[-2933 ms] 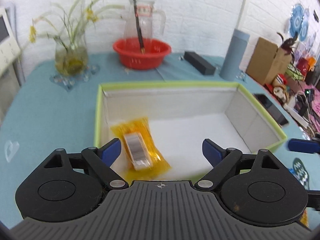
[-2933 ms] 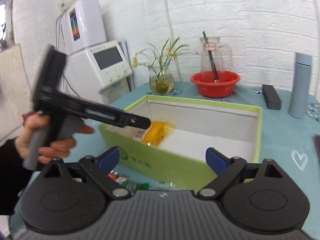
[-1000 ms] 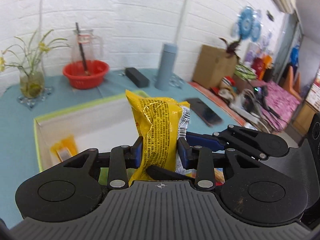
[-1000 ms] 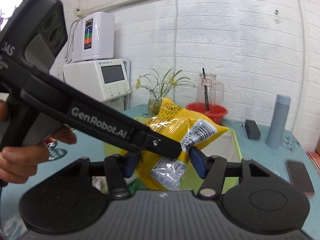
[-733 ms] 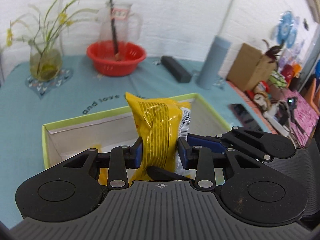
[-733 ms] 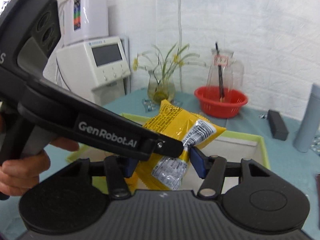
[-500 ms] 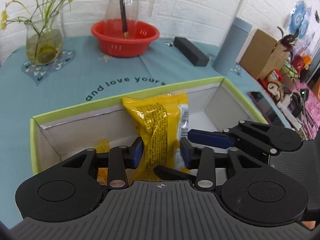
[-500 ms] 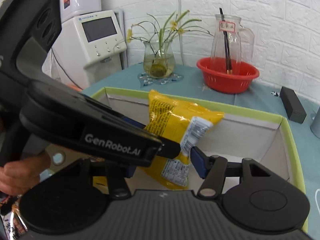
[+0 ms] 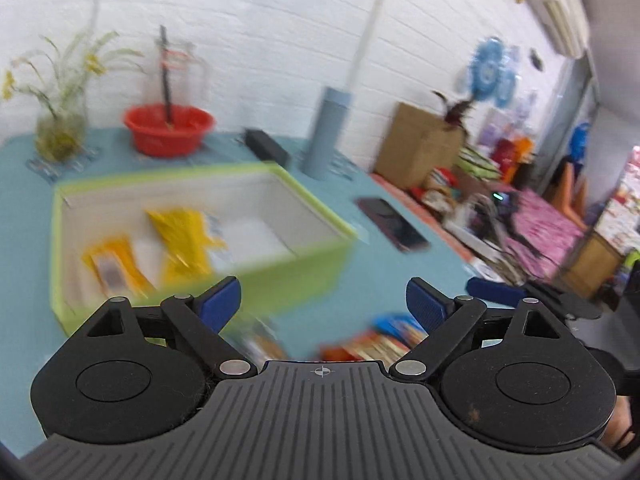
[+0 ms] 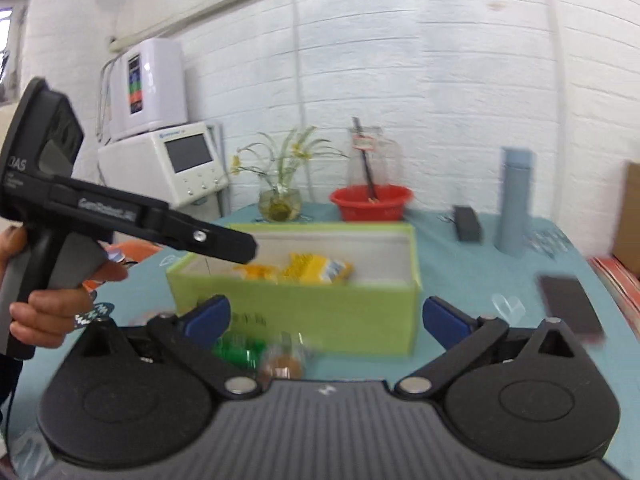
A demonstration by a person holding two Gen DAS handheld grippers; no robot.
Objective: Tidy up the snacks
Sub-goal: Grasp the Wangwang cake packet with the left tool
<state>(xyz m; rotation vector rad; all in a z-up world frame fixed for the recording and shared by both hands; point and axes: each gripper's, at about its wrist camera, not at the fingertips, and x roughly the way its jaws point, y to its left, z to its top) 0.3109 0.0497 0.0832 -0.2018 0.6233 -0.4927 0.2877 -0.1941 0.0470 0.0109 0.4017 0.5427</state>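
Both grippers stand with their blue rubber-padded fingers spread wide and nothing between them: the left gripper [image 9: 322,294] above the table edge just in front of the box, the right gripper [image 10: 324,314] a little farther back, facing the box's long side. In the right wrist view the left gripper's black plastic body shows side-on, held in the person's left hand [image 10: 48,300].

A rectangular cardboard box [image 9: 308,258], lime green outside and white inside, sits open on the teal tablecloth [image 9: 24,168]. Two yellow foil snack packets lie in it side by side: a crinkled yellow chip bag [image 9: 184,240] with a white barcode panel, and a flatter orange-yellow packet [image 9: 112,264] with a clear window. Outside the box, near its front wall, several more wrapped snacks [image 9: 380,336] lie on the cloth, too blurred to count; the right wrist view shows a green wrapper [image 10: 236,354] and a brownish round snack [image 10: 284,364] among them.

Behind the box stand one red plastic basin [image 10: 370,202], one glass vase of flowers [image 10: 280,200] and one grey-blue cylindrical bottle [image 10: 514,204].
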